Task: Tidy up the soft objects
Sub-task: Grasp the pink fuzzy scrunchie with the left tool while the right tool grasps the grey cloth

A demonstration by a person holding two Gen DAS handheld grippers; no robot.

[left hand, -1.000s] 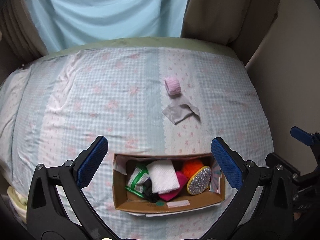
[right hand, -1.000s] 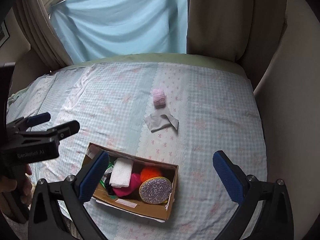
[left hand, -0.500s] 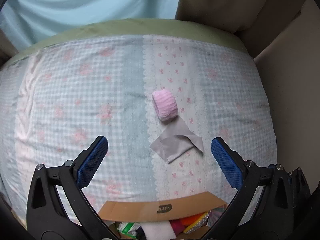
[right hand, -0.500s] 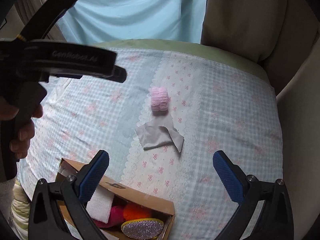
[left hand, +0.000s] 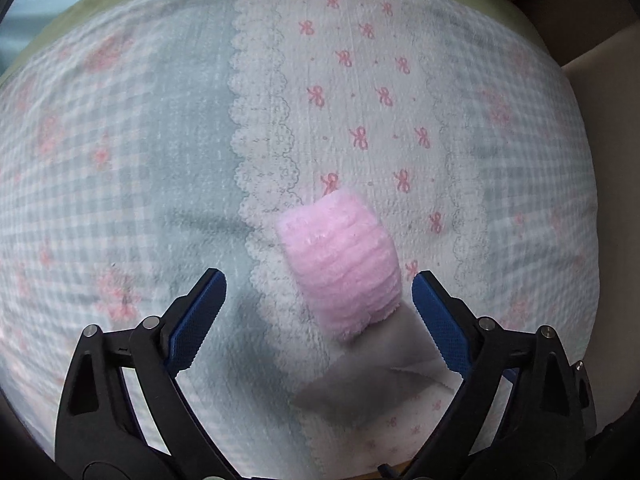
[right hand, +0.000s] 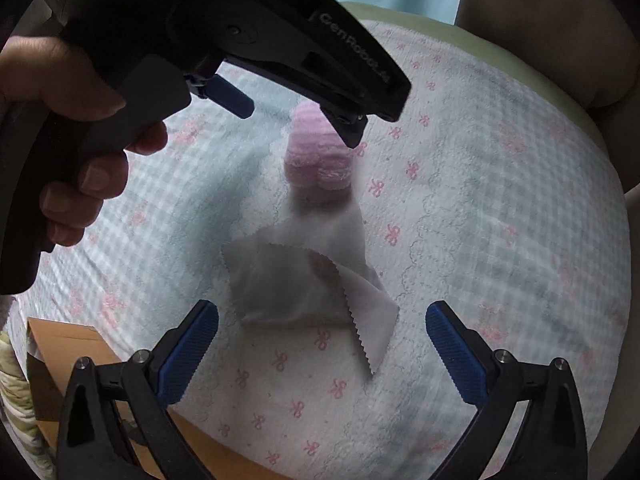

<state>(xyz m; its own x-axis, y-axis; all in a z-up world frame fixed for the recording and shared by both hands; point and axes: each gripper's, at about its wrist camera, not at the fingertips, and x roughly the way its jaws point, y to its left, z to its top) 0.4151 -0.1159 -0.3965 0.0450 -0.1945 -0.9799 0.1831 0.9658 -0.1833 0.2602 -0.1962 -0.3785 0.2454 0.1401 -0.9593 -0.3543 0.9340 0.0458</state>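
Note:
A fluffy pink roll point(left hand: 342, 266) lies on the patterned bedspread point(left hand: 160, 140); it also shows in the right wrist view point(right hand: 316, 160). A grey cloth with zigzag edges point(right hand: 304, 280) lies just in front of it, and its corner shows in the left wrist view point(left hand: 360, 384). My left gripper point(left hand: 320, 316) is open, its blue-padded fingers either side of the pink roll's near end, not touching. In the right wrist view the left gripper point(right hand: 296, 108) hovers over the roll. My right gripper point(right hand: 322, 354) is open and empty just short of the grey cloth.
A brown cardboard box point(right hand: 68, 360) stands at the lower left in the right wrist view, its contents hidden. The bed's green edge point(right hand: 520, 64) and beige curtain point(right hand: 540, 8) lie beyond. A hand point(right hand: 72, 120) holds the left gripper.
Both grippers have moved forward and down, away from the box. The left one now straddles the pink roll; the right one has closed in on the grey cloth. Both stay open.

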